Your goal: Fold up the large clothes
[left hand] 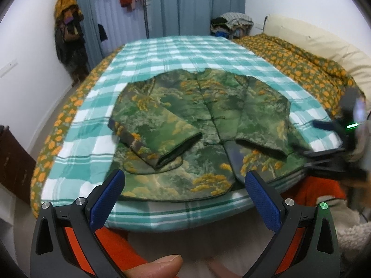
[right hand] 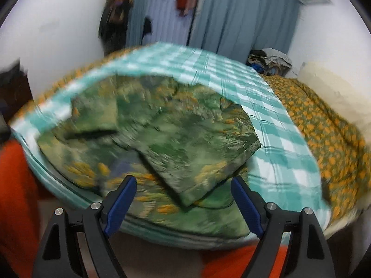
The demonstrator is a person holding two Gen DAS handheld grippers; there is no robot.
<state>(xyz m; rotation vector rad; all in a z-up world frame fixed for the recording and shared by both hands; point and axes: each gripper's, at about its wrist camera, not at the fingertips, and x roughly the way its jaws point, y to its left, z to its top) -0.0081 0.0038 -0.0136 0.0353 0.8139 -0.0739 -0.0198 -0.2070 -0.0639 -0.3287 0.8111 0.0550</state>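
A green jacket with yellow tree patterns (left hand: 185, 120) lies flat on the teal checked bedsheet (left hand: 176, 51). Both sleeves are folded inward across its front. My left gripper (left hand: 184, 180) is open and empty, just short of the jacket's near hem. My right gripper (right hand: 184, 185) is open and empty above the jacket (right hand: 162, 139) near its right sleeve cuff; that view is motion-blurred. The right gripper also shows in the left wrist view (left hand: 334, 153) at the jacket's right edge.
An orange-flowered quilt (left hand: 301, 64) and a cream pillow (left hand: 324, 44) lie on the bed's right side. A pile of clothes (left hand: 231, 25) sits at the far end. Clothes hang on the left wall (left hand: 68, 34). Dark wooden furniture (left hand: 11, 162) stands left.
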